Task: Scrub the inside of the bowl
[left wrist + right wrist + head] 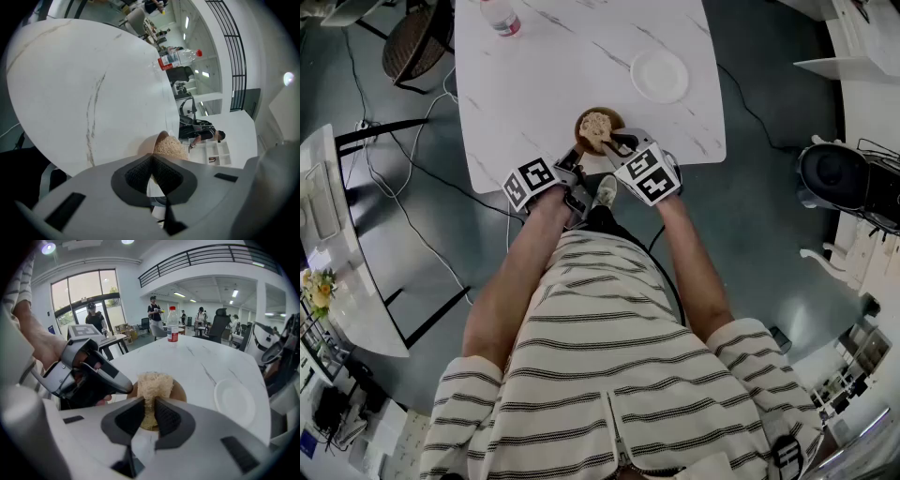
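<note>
From where I stand, the left gripper (151, 158) has its jaws pressed tight on the rim of the brown bowl (181, 391). The bowl sits on the white table (206, 357), just ahead of both grippers. A tan fibrous scrubber (152, 380) stands inside the bowl, pinched between the jaws of the right gripper (150, 405). Ahead and to the right of that gripper lies a white plate (234, 401), apart from the bowl.

brn bowl (180, 390), tan scrubber (154, 382), wht grey-veined table (199, 357)
</note>
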